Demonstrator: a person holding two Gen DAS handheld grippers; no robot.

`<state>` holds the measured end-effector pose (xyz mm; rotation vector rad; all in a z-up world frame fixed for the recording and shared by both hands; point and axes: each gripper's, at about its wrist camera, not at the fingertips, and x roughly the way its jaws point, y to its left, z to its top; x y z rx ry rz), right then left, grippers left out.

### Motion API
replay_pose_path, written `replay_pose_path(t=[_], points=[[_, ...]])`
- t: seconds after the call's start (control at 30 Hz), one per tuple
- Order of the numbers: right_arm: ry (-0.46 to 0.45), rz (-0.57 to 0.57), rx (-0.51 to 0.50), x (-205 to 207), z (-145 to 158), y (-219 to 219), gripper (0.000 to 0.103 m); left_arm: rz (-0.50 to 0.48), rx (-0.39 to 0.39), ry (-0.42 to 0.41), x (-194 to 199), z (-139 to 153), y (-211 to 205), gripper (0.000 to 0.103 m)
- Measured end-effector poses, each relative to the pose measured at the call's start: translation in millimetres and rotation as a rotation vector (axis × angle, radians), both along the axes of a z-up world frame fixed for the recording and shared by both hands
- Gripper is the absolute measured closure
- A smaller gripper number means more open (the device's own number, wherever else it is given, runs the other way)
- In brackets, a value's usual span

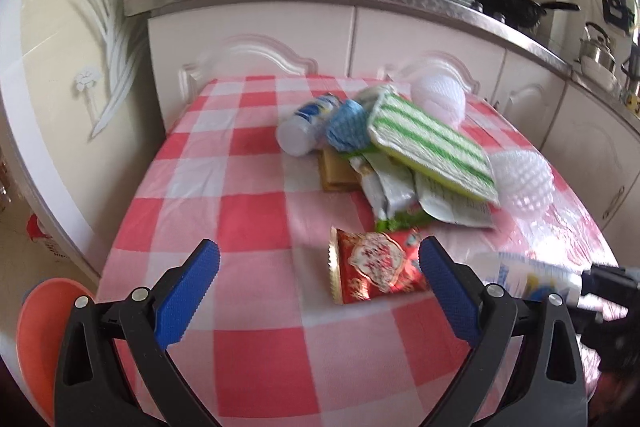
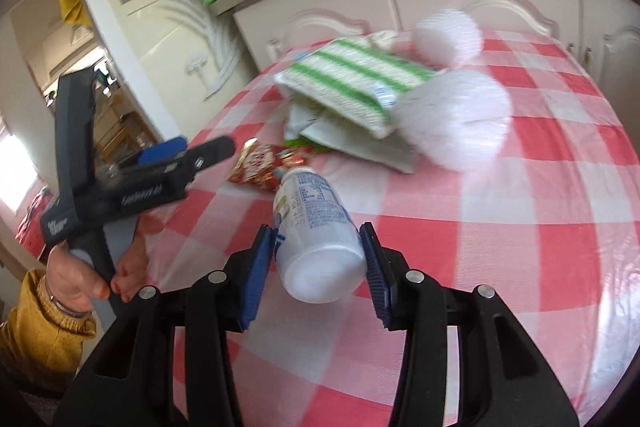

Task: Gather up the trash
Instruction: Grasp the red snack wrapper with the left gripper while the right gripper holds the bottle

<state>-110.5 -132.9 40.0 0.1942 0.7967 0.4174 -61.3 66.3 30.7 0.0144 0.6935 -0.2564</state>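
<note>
Trash lies heaped mid-frame on the checked table (image 1: 248, 355). Right gripper (image 2: 320, 263) clamps a white bottle (image 2: 316, 227) at lower centre: pickup done, carrying next. Left gripper (image 1: 320, 279) gapes wide before the red wrapper (image 1: 376, 267); it must advance and close.
</note>
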Motion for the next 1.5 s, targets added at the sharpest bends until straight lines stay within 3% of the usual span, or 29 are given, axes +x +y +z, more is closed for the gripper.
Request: replay_pose_path(t=[0.17,0.4,0.47,0.5,0.6,0.8,1.23,1.33,1.4,1.5], points=[[0.009,-0.069,0.008,1,-1,-21,0.057,-0.054,0.046,0.023,1,-4,-23,0.005],[0.024,-0.065,0.011,5,-3,-31,0.057,-0.016,0.164,0.129,21,-20,-47,0.008],[0.026,-0.059,0.009,5,-4,-31,0.055,-0.016,0.156,0.148,24,-22,-49,0.027],[0.026,-0.063,0.006,4,-4,-30,0.052,-0.014,0.147,0.154,25,-23,-49,0.030],[0.031,-0.068,0.010,5,-4,-31,0.037,-0.004,0.155,0.146,24,-22,-53,0.032],[0.041,-0.081,0.004,8,-4,-32,0.026,0.008,0.176,0.117,18,-19,-58,0.040],[0.028,-0.028,-0.081,10,-4,-6,0.024,0.021,0.149,0.087,0,-8,-52,0.045],[0.015,-0.007,-0.117,9,-4,4,0.034,0.029,0.141,0.073,-6,-2,-46,0.045],[0.019,0.001,-0.138,9,-6,9,0.052,0.038,0.129,0.063,-10,3,-40,0.045],[0.024,0.005,-0.152,10,-8,12,0.059,0.054,0.121,0.051,-15,9,-30,0.045]])
